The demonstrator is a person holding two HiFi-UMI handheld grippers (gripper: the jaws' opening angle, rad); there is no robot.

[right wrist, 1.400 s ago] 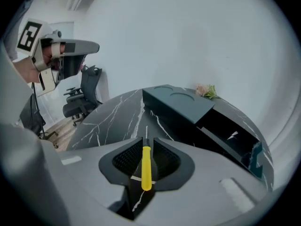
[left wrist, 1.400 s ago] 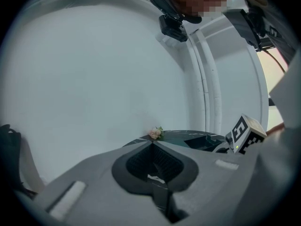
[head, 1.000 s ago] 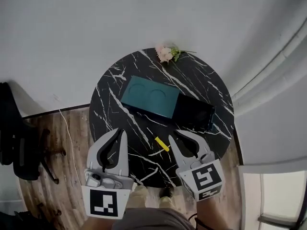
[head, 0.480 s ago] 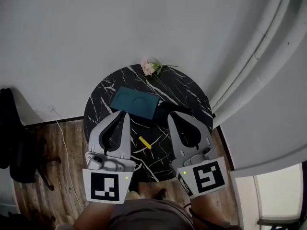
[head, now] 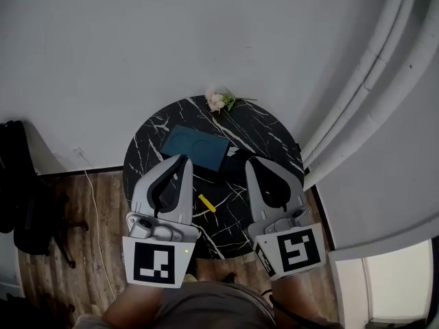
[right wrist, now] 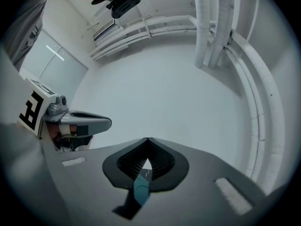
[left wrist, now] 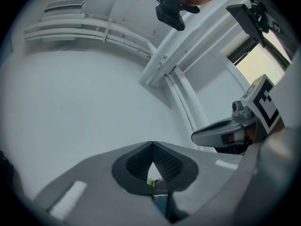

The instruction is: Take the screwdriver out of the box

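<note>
Your left tongs [head: 182, 160] and right tongs [head: 252, 161] are closed, empty; bump the screwdriver [head: 206, 203] and it may roll off the table [head: 269, 133]

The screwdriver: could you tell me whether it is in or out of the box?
Out. The yellow screwdriver lies on the marble table, apart from the teal box.

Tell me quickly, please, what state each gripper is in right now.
Left gripper: closed, holding nothing.
Right gripper: closed, holding nothing.
</note>
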